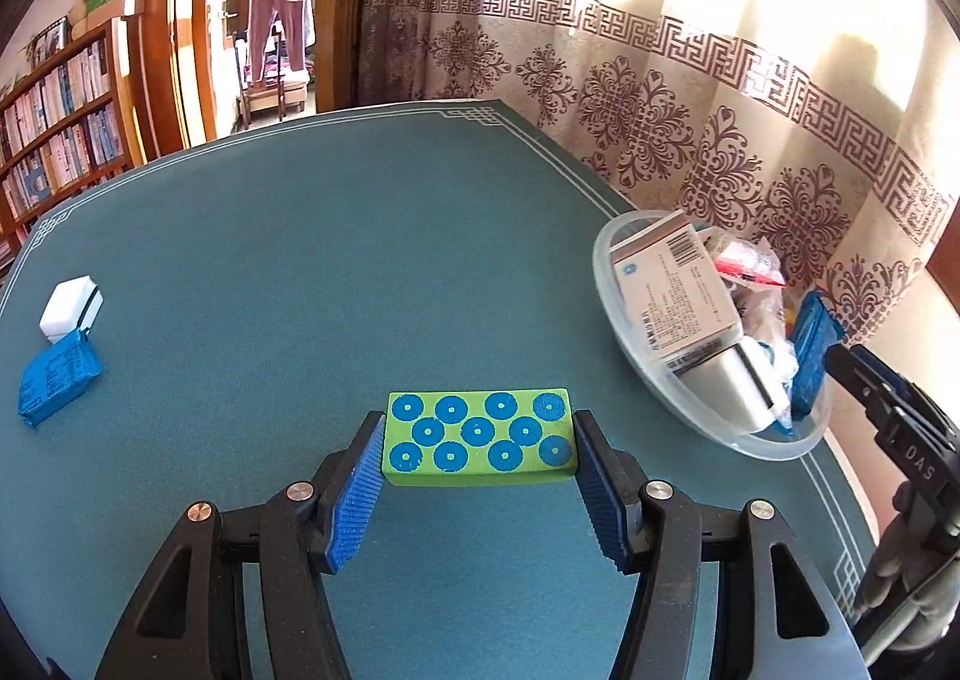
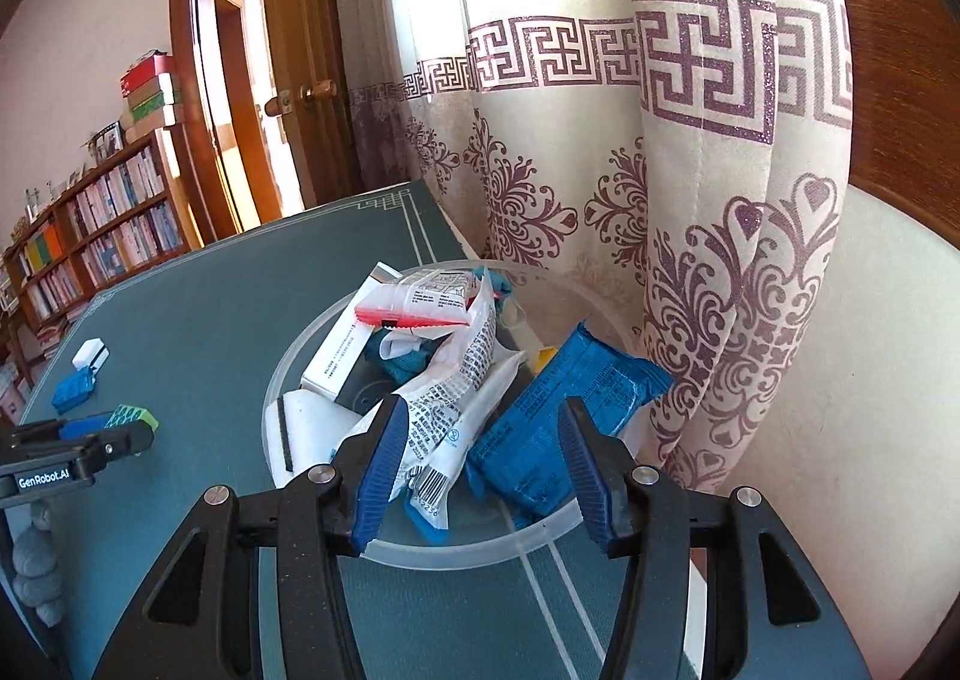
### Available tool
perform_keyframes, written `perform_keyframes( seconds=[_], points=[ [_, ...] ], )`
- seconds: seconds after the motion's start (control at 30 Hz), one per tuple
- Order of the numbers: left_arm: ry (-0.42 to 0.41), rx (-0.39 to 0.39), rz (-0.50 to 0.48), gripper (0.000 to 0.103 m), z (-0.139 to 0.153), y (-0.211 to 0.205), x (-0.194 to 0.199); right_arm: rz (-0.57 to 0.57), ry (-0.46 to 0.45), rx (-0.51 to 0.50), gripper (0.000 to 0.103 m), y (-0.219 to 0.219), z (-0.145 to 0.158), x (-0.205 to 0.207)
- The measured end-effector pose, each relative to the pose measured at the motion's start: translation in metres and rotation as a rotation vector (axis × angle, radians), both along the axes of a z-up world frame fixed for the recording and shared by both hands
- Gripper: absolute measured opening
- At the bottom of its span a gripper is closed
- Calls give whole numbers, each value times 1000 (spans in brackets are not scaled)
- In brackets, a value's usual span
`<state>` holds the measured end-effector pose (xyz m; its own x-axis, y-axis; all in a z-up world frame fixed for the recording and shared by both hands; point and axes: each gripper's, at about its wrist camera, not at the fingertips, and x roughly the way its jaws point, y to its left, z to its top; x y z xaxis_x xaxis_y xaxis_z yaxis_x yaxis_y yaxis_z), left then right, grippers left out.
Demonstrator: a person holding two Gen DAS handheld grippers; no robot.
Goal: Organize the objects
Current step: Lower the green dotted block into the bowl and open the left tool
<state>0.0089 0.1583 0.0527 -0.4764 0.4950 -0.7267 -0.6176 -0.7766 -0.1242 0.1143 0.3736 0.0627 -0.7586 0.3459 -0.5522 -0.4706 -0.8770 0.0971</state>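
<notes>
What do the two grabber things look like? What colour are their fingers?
Both are black plastic with round silver screws. The left gripper and right gripper each have two fingers with bumpy, ribbed blue pads. Seen from the side, one shows white "GenRobot.AI" lettering, the other white letters reading "DAS". The hand under the left one wears a grey knitted glove.

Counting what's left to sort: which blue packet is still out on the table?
The blue packet beside the white block, far from the bowl; the other blue packet already sits inside it.

hidden: bowl [image 2: 312,356] bottom under packets | unreadable: carton [image 1: 672,290] print
</notes>
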Motion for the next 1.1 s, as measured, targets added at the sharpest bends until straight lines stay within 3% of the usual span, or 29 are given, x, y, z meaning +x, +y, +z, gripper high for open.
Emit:
perform_keyframes(
  seconds=[0.4,0.63,0.87,1.1],
  points=[
    [49,50,-174,63,33,79,22,2,23,0,55,14,-2,12],
    [7,108,-240,63,40,112,24,-2,38,-31,55,24,-2,14],
    [-14,111,-261,63,34,131,22,-2,39,-51,56,29,-4,12],
    [-94,167,-307,63,32,137,19,-3,37,-56,56,29,-5,13]
  ],
)
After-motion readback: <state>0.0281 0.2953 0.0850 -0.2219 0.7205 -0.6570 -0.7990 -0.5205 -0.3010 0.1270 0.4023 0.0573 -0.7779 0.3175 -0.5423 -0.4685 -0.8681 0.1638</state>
